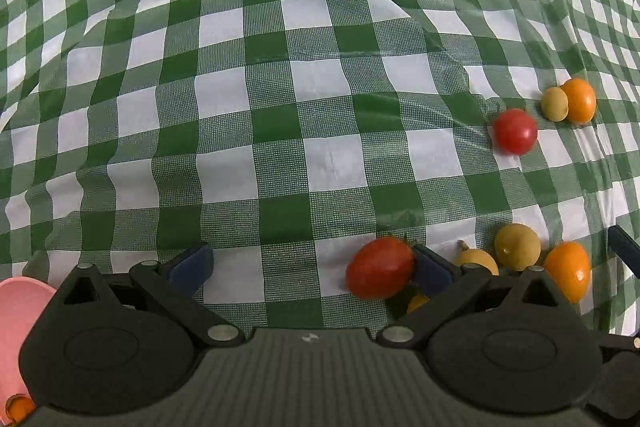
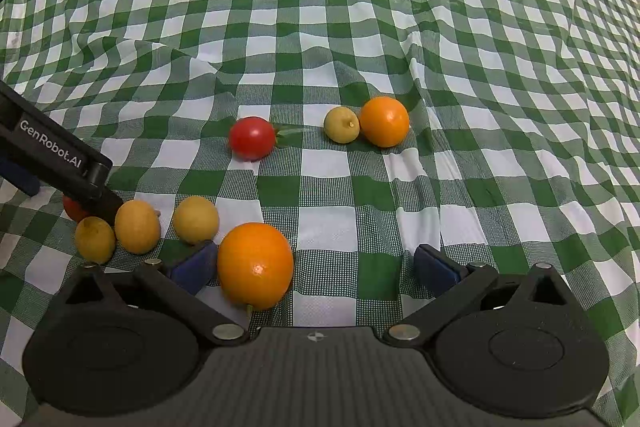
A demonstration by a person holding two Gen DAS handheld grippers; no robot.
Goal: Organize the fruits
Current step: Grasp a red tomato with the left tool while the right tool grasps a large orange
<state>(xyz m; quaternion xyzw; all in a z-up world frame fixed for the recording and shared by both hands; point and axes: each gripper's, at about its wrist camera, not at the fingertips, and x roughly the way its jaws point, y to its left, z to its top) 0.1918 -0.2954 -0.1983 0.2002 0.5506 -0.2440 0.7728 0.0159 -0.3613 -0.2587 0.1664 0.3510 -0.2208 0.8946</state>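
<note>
Spreading wide over scattered fruit, nothing grasped

Both tools released, jaws apart. Left gripper (image 1: 312, 263) hangs low over the green-checked cloth (image 1: 280, 87); an oblong red tomato (image 1: 380, 267) sits just inside its right blue pad (image 1: 430, 267), touching or nearly so, not pinched. Beyond that pad, outside the jaws: two yellowish fruits (image 1: 517, 247), one with a stem, and a small orange (image 1: 568, 275). Further ahead to the right, a round red tomato (image 1: 515, 131), then a yellow-green fruit (image 1: 555, 103) touching another orange (image 1: 579, 100). At the tool's lower left, a pink bowl (image 1: 18, 315) edge, something orange visible low beside it.

Right gripper (image 2: 316, 263) also spread; a large orange (image 2: 255, 265) lies between the jaws, hard against the left pad (image 2: 194, 265), well apart from the right one. Left of that pad: three yellow fruits (image 2: 137, 225) in a cluster. The other tool's black finger marked GenRobot.AI reaches in beyond them, a red fruit partly hidden behind it. Ahead: red tomato (image 2: 252, 138), yellow-green fruit (image 2: 341, 124) touching an orange (image 2: 384, 121).
</note>
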